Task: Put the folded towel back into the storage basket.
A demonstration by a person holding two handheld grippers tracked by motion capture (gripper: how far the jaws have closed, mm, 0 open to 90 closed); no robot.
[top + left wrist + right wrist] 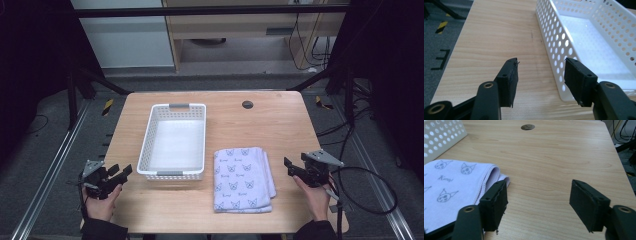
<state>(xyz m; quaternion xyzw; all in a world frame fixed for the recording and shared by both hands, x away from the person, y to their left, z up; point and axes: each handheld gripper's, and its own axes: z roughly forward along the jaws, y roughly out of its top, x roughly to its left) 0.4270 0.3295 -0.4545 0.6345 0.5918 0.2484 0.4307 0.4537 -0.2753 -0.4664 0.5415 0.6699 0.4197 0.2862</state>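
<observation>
The folded towel (243, 179) lies flat on the counter (280, 125) just right of the empty basket (175, 141), soft, light and floppy, probably best pinched at its thick folded edge, while both grippers (115, 176) (295, 170) hover spread wide, holding nothing.

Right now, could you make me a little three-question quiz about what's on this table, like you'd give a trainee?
1. True or false: the white basket has something in it.
2. Which tool is nearer the folded towel: the left tool or the right tool?
3. Pick one. The towel's print shows: A) stripes, B) small cat-like faces, C) flowers.

Key
1. False: the basket is empty.
2. The right tool; the left tool sits by the basket's near corner. Both tools are open and hold nothing.
3. B.
</observation>
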